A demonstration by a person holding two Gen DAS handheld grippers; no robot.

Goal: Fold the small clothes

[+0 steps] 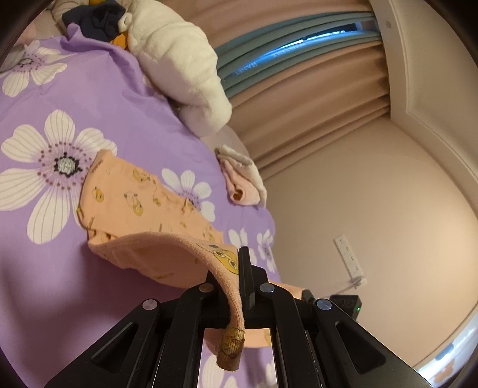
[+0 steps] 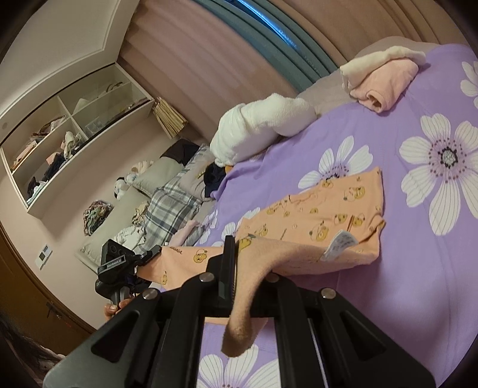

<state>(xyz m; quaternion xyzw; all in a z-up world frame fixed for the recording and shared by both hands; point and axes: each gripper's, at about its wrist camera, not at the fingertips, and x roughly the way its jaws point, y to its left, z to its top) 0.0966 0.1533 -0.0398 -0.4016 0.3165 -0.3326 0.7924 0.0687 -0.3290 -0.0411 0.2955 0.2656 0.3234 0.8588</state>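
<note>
In the left wrist view, the left hand-held gripper point(image 1: 237, 286) is clenched on one edge of the orange printed garment point(image 1: 143, 206), whose pinched hem hangs down between the black fingers point(image 1: 245, 268). Ahead and to the left of it, the rest of the garment lies flat on the purple flowered bedspread point(image 1: 59, 89). Further ahead sits a bulky white fleece bundle point(image 1: 179, 65) with a dark garment point(image 1: 98, 21) tucked behind it. To the right of the gripper tip, near the bed's edge, lies a small folded pink and white piece point(image 1: 245, 182). Beyond it hang beige curtains point(image 1: 313, 104).

In the right wrist view, open wall shelves point(image 2: 74, 134) and a plaid pillow point(image 2: 170, 212) are far off to the left. The left gripper appears at the left, holding the garment's other end. The right hand-held gripper point(image 2: 236, 283) is clenched on the fuzzy inner side of the garment, which droops over its fingers point(image 2: 227, 268). Just right of the tip a white care label point(image 2: 340, 243) sticks out from the fold. Nothing lies on the bedspread between the gripper and the flat part of the garment.
</note>
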